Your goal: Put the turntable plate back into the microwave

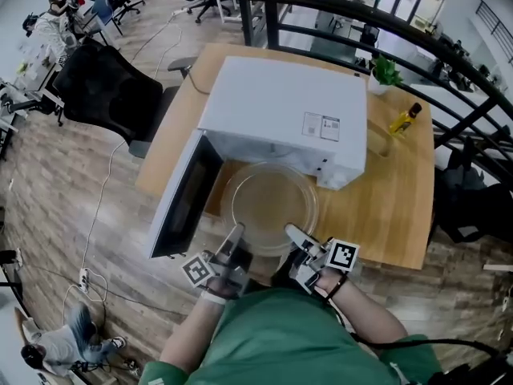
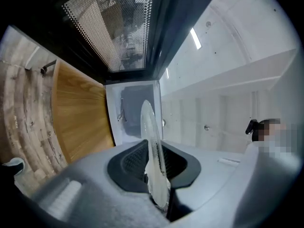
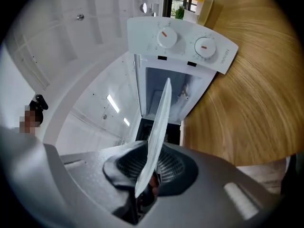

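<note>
A round clear glass turntable plate (image 1: 268, 205) is held level just in front of the white microwave (image 1: 288, 115), whose door (image 1: 183, 205) swings open to the left. My left gripper (image 1: 233, 241) is shut on the plate's near left rim and my right gripper (image 1: 295, 235) on its near right rim. In the left gripper view the plate (image 2: 153, 141) stands edge-on between the pads of the left gripper (image 2: 156, 175), with the microwave cavity (image 2: 135, 108) ahead. In the right gripper view the plate (image 3: 159, 122) is pinched by the right gripper (image 3: 149, 175), below the knob panel (image 3: 185, 42).
The microwave stands on a wooden table (image 1: 393, 207). A small potted plant (image 1: 385, 73) and a yellow bottle (image 1: 405, 120) sit at the table's far right. A black office chair (image 1: 104, 87) stands to the left, and a dark railing (image 1: 385, 22) runs behind.
</note>
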`<state>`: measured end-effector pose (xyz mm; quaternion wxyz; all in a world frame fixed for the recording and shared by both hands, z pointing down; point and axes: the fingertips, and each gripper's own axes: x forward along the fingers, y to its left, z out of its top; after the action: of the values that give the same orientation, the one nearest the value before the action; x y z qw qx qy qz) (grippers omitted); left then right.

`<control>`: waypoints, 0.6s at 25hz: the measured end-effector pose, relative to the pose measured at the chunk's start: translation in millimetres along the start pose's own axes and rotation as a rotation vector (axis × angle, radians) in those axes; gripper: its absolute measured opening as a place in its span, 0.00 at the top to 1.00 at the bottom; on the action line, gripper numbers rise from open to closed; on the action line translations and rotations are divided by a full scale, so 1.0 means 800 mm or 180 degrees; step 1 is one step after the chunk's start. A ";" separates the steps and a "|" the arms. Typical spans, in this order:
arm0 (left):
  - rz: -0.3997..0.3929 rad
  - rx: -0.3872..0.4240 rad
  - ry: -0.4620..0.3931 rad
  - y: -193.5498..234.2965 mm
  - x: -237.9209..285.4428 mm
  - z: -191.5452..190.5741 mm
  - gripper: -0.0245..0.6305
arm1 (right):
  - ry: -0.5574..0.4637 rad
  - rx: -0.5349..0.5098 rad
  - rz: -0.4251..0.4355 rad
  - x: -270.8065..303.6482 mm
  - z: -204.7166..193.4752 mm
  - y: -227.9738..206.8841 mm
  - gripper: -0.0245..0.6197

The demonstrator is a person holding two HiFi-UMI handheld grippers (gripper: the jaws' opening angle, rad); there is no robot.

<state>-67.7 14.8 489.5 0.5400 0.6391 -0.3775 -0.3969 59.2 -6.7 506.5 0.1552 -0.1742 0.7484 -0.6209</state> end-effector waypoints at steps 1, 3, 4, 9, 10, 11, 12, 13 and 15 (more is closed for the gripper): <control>0.0024 0.0002 -0.0010 0.006 0.006 0.002 0.88 | 0.0011 0.0002 -0.0012 0.003 0.006 -0.006 0.87; 0.0066 0.0006 -0.0017 0.015 0.016 0.007 0.87 | 0.0028 0.0018 -0.0033 0.010 0.015 -0.014 0.87; 0.0074 0.0016 -0.0012 0.020 0.021 0.010 0.87 | 0.0032 0.0022 -0.0047 0.013 0.020 -0.019 0.87; 0.0080 0.0027 0.0048 0.051 0.042 0.026 0.87 | -0.0016 0.0006 -0.0128 0.030 0.036 -0.049 0.87; 0.0079 0.0022 0.0064 0.059 0.046 0.030 0.87 | -0.0034 -0.0012 -0.0141 0.034 0.038 -0.054 0.87; 0.0078 0.0023 0.0081 0.067 0.049 0.034 0.87 | -0.0047 -0.0040 -0.0161 0.039 0.041 -0.060 0.87; 0.0077 0.0028 0.0100 0.075 0.052 0.039 0.87 | -0.0059 -0.0066 -0.0184 0.044 0.043 -0.066 0.87; 0.0074 0.0032 0.0118 0.082 0.055 0.044 0.87 | -0.0073 -0.0084 -0.0205 0.049 0.045 -0.072 0.87; 0.0063 0.0017 0.0142 0.094 0.063 0.055 0.87 | -0.0102 -0.0123 -0.0229 0.061 0.049 -0.083 0.86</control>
<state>-91.7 -57.9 554.6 0.5505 0.6454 -0.3726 -0.3762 37.9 -73.9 564.1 0.1413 -0.2139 0.7509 -0.6087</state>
